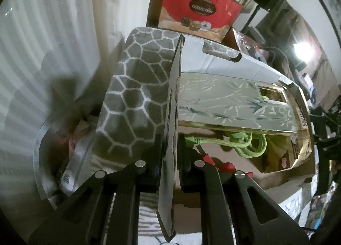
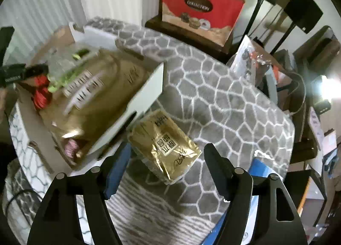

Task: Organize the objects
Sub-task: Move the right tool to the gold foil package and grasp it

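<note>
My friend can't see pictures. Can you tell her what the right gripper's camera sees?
The open right gripper hovers over a shiny gold packet lying on a grey blanket with white lines. To the left sits a cardboard box holding a brown bag.

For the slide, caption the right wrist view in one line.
Open right gripper hovers over a gold foil packet on the grey patterned blanket, beside the cardboard box.
</note>
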Demonstrator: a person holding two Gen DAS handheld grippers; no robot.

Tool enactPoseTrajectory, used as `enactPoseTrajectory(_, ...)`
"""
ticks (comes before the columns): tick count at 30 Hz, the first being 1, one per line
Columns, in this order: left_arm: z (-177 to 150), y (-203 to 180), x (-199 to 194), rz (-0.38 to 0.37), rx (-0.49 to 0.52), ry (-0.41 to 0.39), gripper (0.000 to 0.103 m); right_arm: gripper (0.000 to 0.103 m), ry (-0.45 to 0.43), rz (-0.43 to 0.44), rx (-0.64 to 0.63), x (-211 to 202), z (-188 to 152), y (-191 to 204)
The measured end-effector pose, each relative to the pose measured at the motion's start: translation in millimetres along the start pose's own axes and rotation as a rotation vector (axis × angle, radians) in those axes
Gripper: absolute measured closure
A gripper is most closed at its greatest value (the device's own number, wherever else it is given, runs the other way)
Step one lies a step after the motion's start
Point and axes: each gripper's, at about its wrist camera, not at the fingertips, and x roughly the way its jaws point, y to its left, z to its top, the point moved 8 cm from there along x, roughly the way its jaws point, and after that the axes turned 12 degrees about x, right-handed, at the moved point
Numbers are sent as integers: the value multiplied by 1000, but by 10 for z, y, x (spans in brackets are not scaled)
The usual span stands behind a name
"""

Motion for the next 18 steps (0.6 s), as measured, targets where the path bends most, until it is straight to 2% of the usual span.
enactPoseTrajectory(2,4,-1,4,5,5,2,91,26,9,9,-8,81,-23,-2)
enactPoseTrajectory(13,18,-3,6,6,5,3,91,22,40,-11,-69,361,-39,-8)
enactPoseTrajectory(15,18,-3,6,6,5,2,91,23,45,7,-55,377,-28,-26)
enactPoseTrajectory(18,17,0,5,6,7,2,91,31,49,50,-26,356,-50,-36)
